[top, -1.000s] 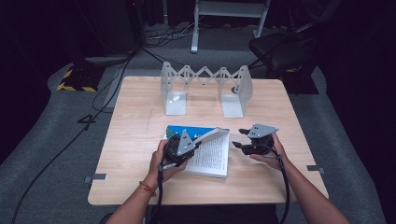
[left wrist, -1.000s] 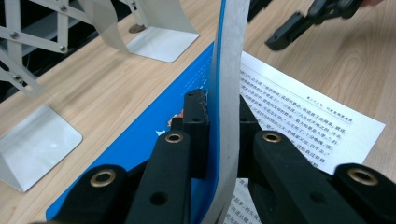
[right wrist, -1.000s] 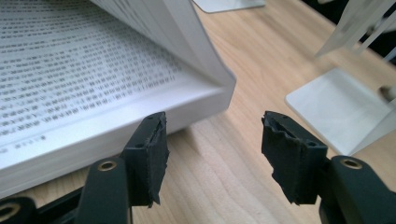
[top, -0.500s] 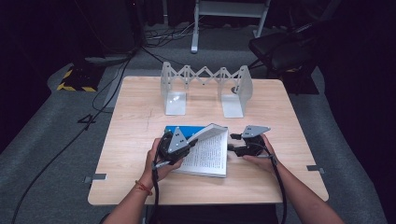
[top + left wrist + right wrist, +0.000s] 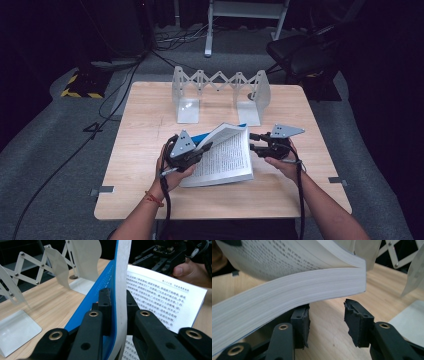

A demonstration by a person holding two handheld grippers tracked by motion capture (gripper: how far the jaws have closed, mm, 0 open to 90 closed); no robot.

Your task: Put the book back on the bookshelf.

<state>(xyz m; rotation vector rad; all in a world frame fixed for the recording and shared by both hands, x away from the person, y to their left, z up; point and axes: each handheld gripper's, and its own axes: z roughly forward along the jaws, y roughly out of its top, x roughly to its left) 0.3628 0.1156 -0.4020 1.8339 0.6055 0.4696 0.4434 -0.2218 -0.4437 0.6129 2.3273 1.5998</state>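
We see the left gripper near the table's front edge, left of centre, jaws pinching the book's blue cover plus a thin sheaf of pages, lifted off the open page. In the left gripper view one pad sits on the blue side, the other on the white page side, paper squeezed between.

Book lies open toward the front-middle of the table, printed pages up, lifted part rising toward the back.

Right gripper is at the book's right edge, held by the right hand, jaws pointing left at the book. In the right gripper view its jaws stand spread with bare wood between them; the book's thick page block hangs just above the pads. We can't tell if it touches the left pad. Nothing gripped.

Further back, near the table's rear edge, a grey expanding bookend rack stands upright, well apart from the book.

Beyond the table: dark floor, cables, a chair at back right.
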